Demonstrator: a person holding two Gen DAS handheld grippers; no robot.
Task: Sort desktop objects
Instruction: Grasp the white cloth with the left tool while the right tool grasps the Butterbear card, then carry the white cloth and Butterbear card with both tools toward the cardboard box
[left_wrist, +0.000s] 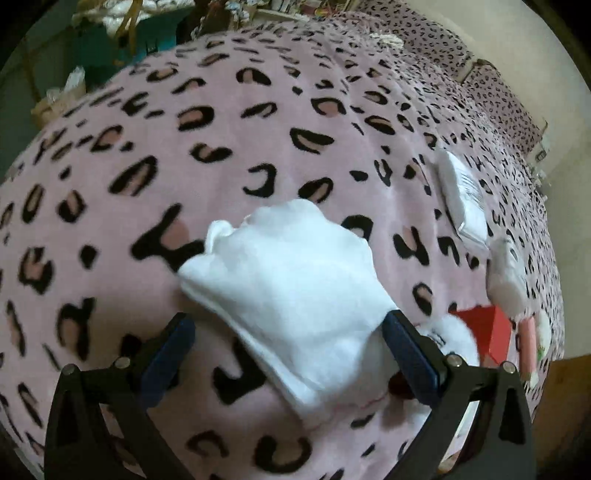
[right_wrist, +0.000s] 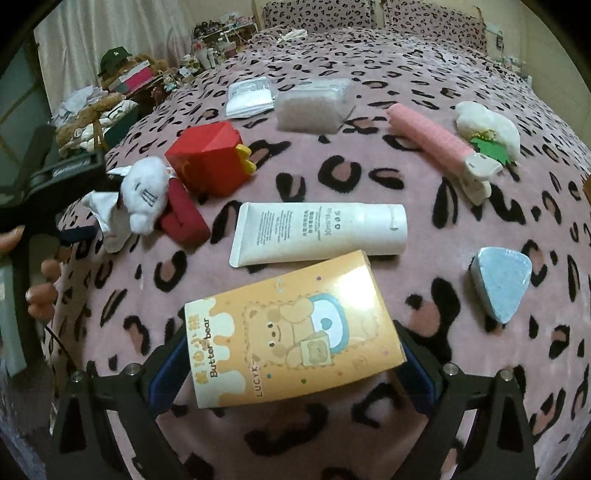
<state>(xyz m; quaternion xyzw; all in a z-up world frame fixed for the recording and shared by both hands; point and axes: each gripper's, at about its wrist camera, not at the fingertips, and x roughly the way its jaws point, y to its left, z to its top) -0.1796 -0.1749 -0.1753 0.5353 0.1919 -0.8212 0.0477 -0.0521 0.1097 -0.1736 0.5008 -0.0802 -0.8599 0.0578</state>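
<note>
Pink leopard-print blanket (right_wrist: 332, 177) carries, from largest down: orange Butter bear box (right_wrist: 291, 332), white cream tube (right_wrist: 321, 232), red fries-box toy (right_wrist: 207, 162), pink hair-roller clip (right_wrist: 436, 144), white plush toy (right_wrist: 144, 195), blue wedge sponge (right_wrist: 502, 280). Right gripper (right_wrist: 291, 365) fingers spread wide, straddling the box's near end; contact unclear. Left gripper (left_wrist: 288, 350) fingers wide around a white sock (left_wrist: 291, 280); its grip cannot be determined.
</note>
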